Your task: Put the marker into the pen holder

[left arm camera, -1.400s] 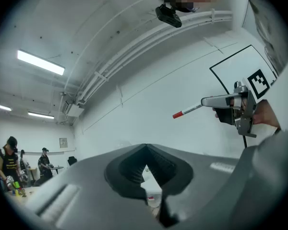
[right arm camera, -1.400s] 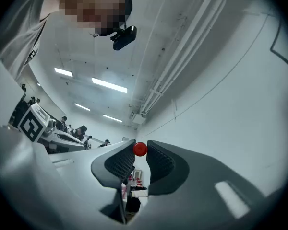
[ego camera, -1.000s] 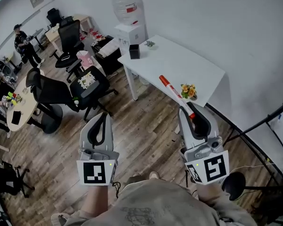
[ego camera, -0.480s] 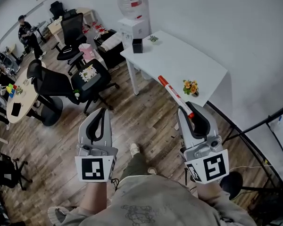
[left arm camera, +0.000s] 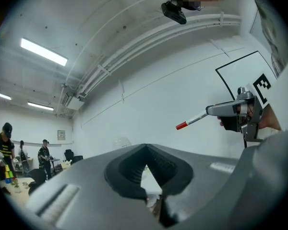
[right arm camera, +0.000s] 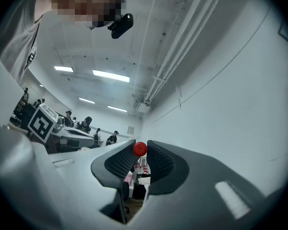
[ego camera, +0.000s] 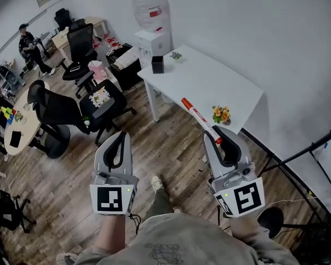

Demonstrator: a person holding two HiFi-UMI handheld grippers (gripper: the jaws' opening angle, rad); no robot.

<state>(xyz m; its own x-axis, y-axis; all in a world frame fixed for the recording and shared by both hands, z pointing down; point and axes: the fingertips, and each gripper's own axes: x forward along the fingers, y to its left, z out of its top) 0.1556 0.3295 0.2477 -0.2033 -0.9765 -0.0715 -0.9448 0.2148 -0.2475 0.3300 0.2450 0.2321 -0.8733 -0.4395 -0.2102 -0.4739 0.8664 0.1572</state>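
Grips the marker [ego camera: 199, 117] in the right gripper [ego camera: 212, 138], red cap forward, near the white table [ego camera: 209, 80], well apart from the pen holder [ego camera: 158, 64]; carries the left gripper [ego camera: 118, 135] clenched, empty

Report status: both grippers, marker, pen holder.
Left gripper shut, empty. Right gripper shut on white red-capped marker, pointing toward white table. Black square pen holder at table's far end; small flower pot at near end.

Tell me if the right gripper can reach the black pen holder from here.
Probably not yet. The right gripper, shut on the marker, hangs over the floor short of the white table, and the pen holder sits at its far end. Nothing blocks the way.
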